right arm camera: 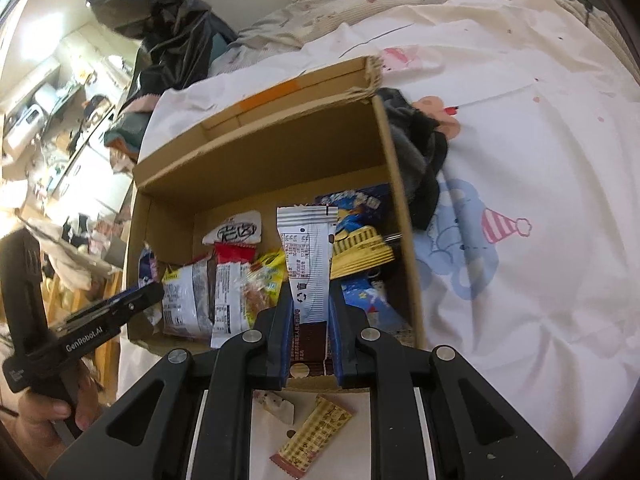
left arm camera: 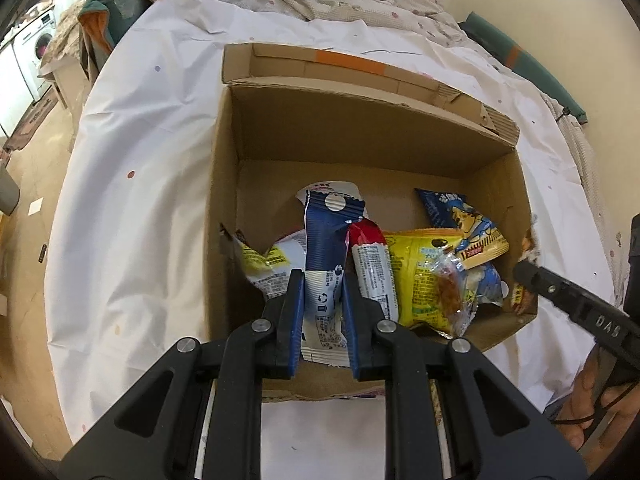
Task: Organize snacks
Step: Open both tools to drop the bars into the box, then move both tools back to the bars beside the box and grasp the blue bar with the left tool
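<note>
Quickly, counts: one cardboard box (left arm camera: 224, 216), flaps up, on a white sheet (left arm camera: 140, 140); two grippers, one packet each.
Left gripper (left arm camera: 320, 280): jaws nearly closed, pinching a blue-white packet (left arm camera: 326, 240) upright above the box's near-left part.
Right gripper (right arm camera: 310, 300): jaws nearly closed, clamped on a white-brown packet (right arm camera: 304, 256) upright above the box's near-right part.
Snacks in box: at least five loose packets, exact count unclear since they overlap; yellow bag (left arm camera: 420, 276), red-white packet (left arm camera: 370, 264), blue cartoon bag (left arm camera: 468, 228), white-yellow bag (left arm camera: 268, 264), small clear wrapper (left arm camera: 450, 292).
Outside box: tan wafer bar (right arm camera: 310, 436) and a small white piece (right arm camera: 276, 404) on the sheet, just before the near wall.
Writing: "GenRobot.AI" on the left gripper's side in the right view; "DAS" on the right gripper's side in the left view; packet print too small to read.
Edges: near-right box corner torn; black cloth (right arm camera: 416, 152) touching the right wall outside.
Room: far half of the box floor bare; sheet right of the box open.
</note>
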`<control>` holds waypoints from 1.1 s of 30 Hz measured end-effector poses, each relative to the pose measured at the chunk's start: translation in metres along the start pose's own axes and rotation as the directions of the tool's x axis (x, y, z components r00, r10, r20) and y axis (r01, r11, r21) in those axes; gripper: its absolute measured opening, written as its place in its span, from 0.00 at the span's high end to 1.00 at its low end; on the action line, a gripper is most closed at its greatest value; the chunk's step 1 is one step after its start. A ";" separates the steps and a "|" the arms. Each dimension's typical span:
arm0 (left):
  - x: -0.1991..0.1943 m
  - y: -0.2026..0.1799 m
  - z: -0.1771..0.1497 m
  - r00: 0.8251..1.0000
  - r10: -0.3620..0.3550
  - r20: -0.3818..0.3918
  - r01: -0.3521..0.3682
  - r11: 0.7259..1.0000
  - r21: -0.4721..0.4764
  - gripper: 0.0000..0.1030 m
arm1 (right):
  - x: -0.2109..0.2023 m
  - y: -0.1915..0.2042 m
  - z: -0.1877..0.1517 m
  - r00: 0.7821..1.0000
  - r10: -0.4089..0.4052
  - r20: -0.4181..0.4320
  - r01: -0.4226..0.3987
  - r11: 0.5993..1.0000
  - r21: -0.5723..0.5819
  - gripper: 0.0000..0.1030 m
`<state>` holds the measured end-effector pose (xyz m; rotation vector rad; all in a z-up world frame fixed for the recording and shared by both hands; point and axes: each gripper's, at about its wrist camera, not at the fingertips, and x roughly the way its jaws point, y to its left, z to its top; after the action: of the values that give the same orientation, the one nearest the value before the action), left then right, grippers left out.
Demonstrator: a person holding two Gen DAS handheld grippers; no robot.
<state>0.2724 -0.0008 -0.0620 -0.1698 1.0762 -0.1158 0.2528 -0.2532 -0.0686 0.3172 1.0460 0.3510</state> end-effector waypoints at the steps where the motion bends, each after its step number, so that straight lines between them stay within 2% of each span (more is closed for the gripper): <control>1: 0.000 -0.002 0.000 1.000 0.000 0.002 0.000 1.000 0.003 0.85 | 0.001 0.001 -0.001 1.000 0.000 -0.005 0.000 1.000 -0.003 0.82; 6: 0.000 -0.007 0.000 1.000 -0.006 0.006 0.006 1.000 0.012 0.84 | 0.004 0.004 -0.002 1.000 0.003 -0.007 -0.003 1.000 -0.011 0.80; 7: 0.001 -0.007 -0.001 1.000 -0.005 0.004 0.005 1.000 0.014 0.80 | 0.003 0.005 -0.002 1.000 -0.002 -0.003 0.002 1.000 -0.011 0.75; 8: 0.002 -0.007 -0.002 1.000 -0.001 -0.001 0.001 1.000 0.014 0.75 | 0.002 0.005 -0.002 1.000 -0.005 0.004 0.005 1.000 -0.010 0.63; 9: 0.003 -0.007 -0.002 1.000 0.005 -0.007 -0.005 1.000 0.012 0.57 | 0.000 0.005 -0.002 1.000 -0.008 0.020 0.009 1.000 -0.007 0.51; 10: 0.003 -0.006 -0.003 1.000 0.012 -0.011 -0.012 1.000 0.007 0.35 | -0.003 0.005 -0.002 0.999 -0.012 0.041 0.011 1.000 0.004 0.30; 11: 0.002 -0.005 -0.003 1.000 0.015 -0.008 -0.015 1.000 -0.004 0.27 | -0.007 0.004 -0.002 0.998 -0.006 0.065 0.005 1.000 0.015 0.24; 12: 0.000 -0.003 -0.004 1.000 0.015 0.003 -0.015 1.000 -0.014 0.19 | -0.012 0.004 -0.002 0.996 0.007 0.090 -0.009 1.000 0.024 0.24; 17: -0.007 0.005 0.000 0.999 0.023 0.032 -0.021 0.999 -0.046 0.19 | -0.013 -0.005 0.002 0.996 0.005 0.089 -0.011 0.998 0.060 0.24; 20: -0.008 0.011 0.001 1.000 -0.003 0.029 0.006 0.997 -0.075 0.19 | -0.011 -0.011 0.003 0.997 0.011 0.078 -0.018 0.996 0.087 0.24; 33: -0.022 0.010 -0.004 0.999 0.008 0.052 -0.005 0.998 -0.064 0.19 | -0.018 -0.022 -0.003 0.997 0.003 0.078 -0.016 0.987 0.157 0.24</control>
<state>0.2582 0.0128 -0.0467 -0.2255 1.0293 -0.0707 0.2446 -0.2804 -0.0649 0.4744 0.9983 0.2627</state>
